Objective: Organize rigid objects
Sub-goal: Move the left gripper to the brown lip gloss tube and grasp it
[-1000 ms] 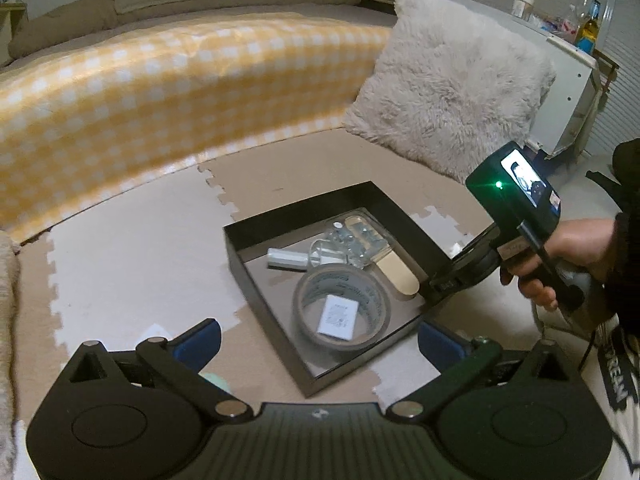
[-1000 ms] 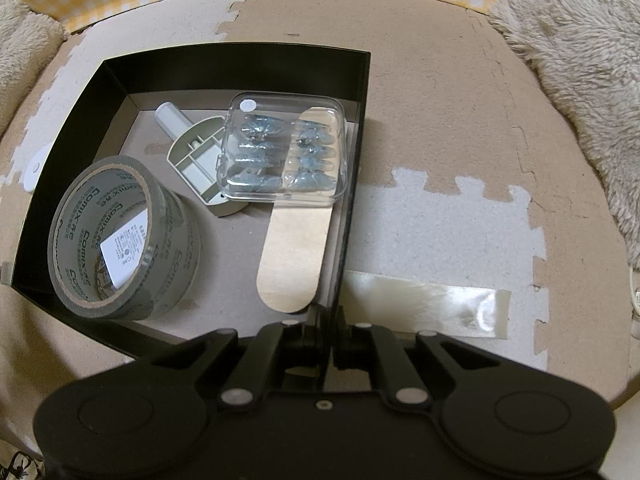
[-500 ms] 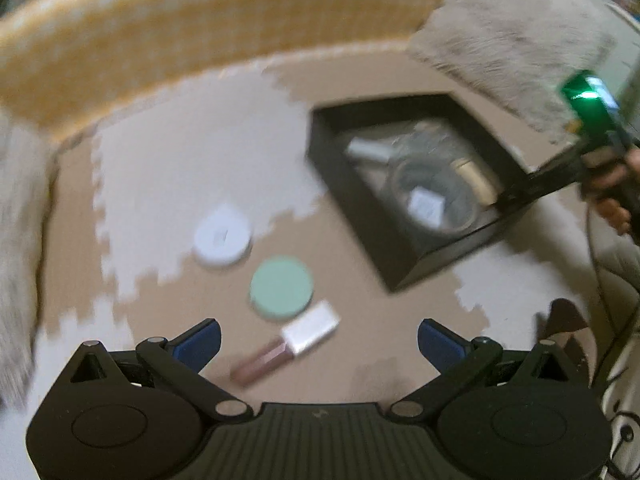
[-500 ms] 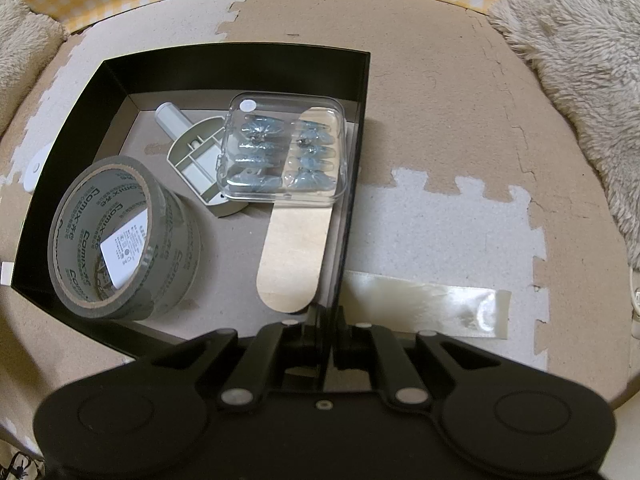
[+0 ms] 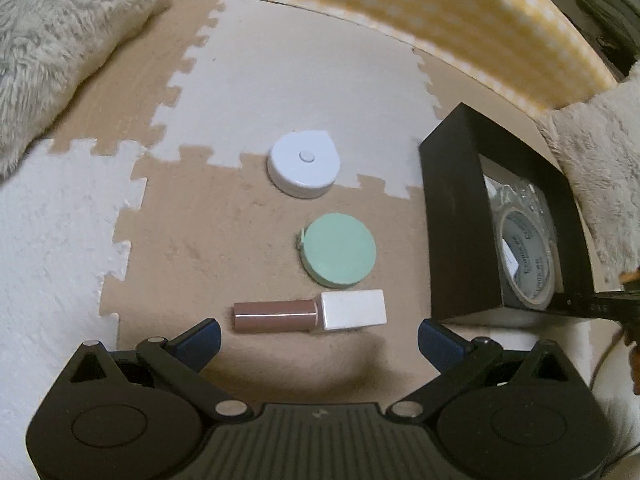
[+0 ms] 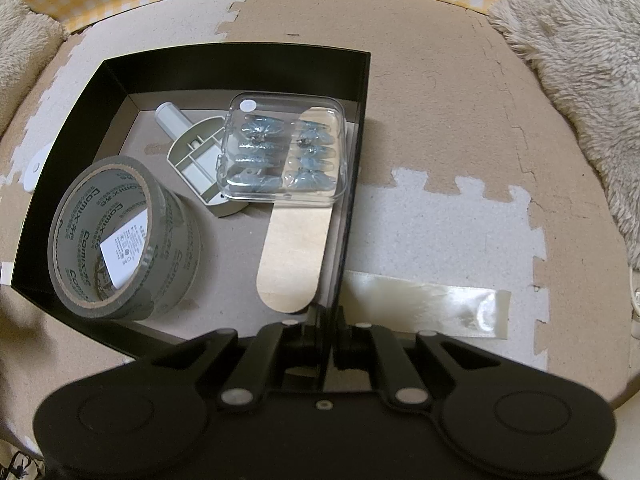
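Lipstick tube (image 5: 310, 315) lay just ahead of the left gripper (image 5: 319, 339), crosswise between its two blue fingertips (image 5: 202, 338), brown barrel toward the left finger and white cap toward the right. To take it well, I judged the jaws should come straight down over the middle of the tube, where barrel meets cap, and close across its narrow width, since a grip on the cap alone could pull it off. The jaws stood wide apart with nothing in them. Just beyond the tube sat the green round case (image 5: 338, 251), and farther ahead the white round case (image 5: 303, 169), both clear of the fingers. The black box (image 5: 452, 216) stood to the right of the gripper, the tape roll (image 5: 527, 257) visible inside.

The left gripper pointed steeply down at the foam mat (image 5: 224, 240), hovering above the tube without touching it.

The right gripper (image 6: 323, 322) also pointed steeply down, its jaws pinched tight on the near wall of the black box, steadying it. Ahead of it inside lay the wooden stick (image 6: 294, 256), a clear plastic case (image 6: 282, 152) and the tape roll.
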A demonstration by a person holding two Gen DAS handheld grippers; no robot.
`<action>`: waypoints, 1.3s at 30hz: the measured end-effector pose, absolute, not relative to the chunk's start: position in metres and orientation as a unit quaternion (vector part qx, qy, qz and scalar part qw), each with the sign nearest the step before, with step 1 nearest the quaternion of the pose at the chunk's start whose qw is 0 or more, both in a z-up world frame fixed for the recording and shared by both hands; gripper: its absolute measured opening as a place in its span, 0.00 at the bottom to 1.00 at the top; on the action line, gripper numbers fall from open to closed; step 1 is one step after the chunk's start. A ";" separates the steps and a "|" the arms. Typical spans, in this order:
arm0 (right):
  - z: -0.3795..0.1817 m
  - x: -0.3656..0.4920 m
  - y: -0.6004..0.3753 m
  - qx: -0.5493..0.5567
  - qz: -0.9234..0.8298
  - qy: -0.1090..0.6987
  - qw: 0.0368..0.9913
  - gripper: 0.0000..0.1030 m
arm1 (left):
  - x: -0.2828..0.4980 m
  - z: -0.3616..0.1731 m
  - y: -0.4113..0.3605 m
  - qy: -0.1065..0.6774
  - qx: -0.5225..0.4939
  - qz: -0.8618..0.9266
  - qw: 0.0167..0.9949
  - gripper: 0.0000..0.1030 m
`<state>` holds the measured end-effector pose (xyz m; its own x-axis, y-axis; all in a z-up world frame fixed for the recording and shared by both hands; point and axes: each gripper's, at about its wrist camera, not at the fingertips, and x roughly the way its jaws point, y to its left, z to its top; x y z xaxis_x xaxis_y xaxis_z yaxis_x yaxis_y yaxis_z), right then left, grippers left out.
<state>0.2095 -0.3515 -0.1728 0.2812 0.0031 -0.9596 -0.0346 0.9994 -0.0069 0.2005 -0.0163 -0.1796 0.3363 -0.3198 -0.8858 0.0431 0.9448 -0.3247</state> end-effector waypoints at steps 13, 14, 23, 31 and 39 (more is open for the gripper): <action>-0.173 0.209 -0.352 -0.013 0.012 0.599 0.801 0.07 | 0.197 -0.193 -0.040 0.548 -0.086 -0.059 0.830 0.96; -0.173 0.210 -0.351 -0.013 0.012 0.599 0.801 0.07 | 0.197 -0.192 -0.040 0.547 -0.087 -0.057 0.831 0.94; -0.173 0.209 -0.352 -0.013 0.012 0.599 0.801 0.07 | 0.198 -0.187 -0.040 0.542 -0.077 -0.059 0.835 0.85; -0.172 0.209 -0.351 -0.013 0.012 0.598 0.801 0.07 | 0.195 -0.161 -0.041 0.498 -0.082 -0.077 0.860 0.85; -0.172 0.209 -0.351 -0.012 0.012 0.599 0.801 0.07 | 0.182 -0.129 -0.069 0.442 -0.076 -0.171 0.877 0.85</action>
